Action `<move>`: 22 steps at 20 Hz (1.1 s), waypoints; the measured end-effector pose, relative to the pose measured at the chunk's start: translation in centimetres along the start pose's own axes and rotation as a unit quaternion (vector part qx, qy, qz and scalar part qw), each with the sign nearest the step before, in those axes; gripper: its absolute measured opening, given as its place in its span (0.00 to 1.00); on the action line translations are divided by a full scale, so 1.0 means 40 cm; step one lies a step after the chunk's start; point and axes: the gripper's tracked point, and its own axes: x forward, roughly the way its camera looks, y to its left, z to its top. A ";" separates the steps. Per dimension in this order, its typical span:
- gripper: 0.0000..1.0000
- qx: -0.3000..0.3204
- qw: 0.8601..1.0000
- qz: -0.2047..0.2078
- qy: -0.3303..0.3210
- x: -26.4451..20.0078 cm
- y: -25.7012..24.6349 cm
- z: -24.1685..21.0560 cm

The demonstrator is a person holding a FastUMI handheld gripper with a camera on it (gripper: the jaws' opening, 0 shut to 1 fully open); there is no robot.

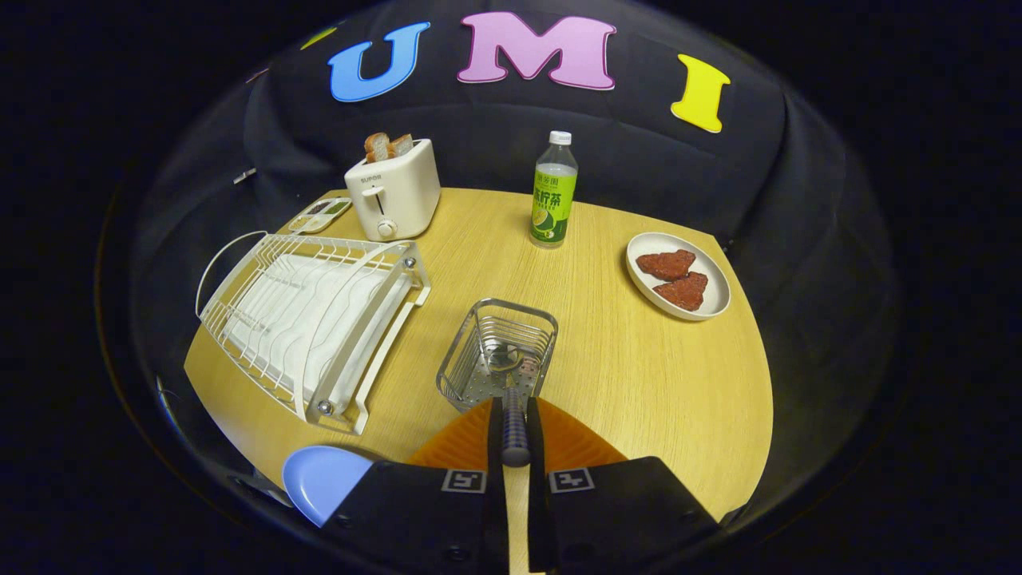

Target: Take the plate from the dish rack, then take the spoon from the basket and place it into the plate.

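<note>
Wooden desk (639, 383) under me, and my gripper (516, 435) has both fingers (495, 447) clamped on the spoon (515, 399), its handle pinched between them and its bowl end just ahead, down in the wire basket (497, 351). I see a blue plate (319, 479) lying beside the left finger, near the desk's edge. The white rack (311, 319) stands left of the basket. Beyond them are a toaster (395, 196) holding bread, a bottle (553, 192), and a white dish (679, 275) carrying two reddish pieces, well right.
</note>
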 end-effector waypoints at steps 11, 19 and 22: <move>0.14 0.007 0.996 0.056 -0.064 -0.283 0.090 0.051; 0.14 0.028 0.990 0.136 0.006 -0.389 0.253 -0.182; 0.14 0.016 0.989 0.141 0.030 -0.342 0.285 -0.256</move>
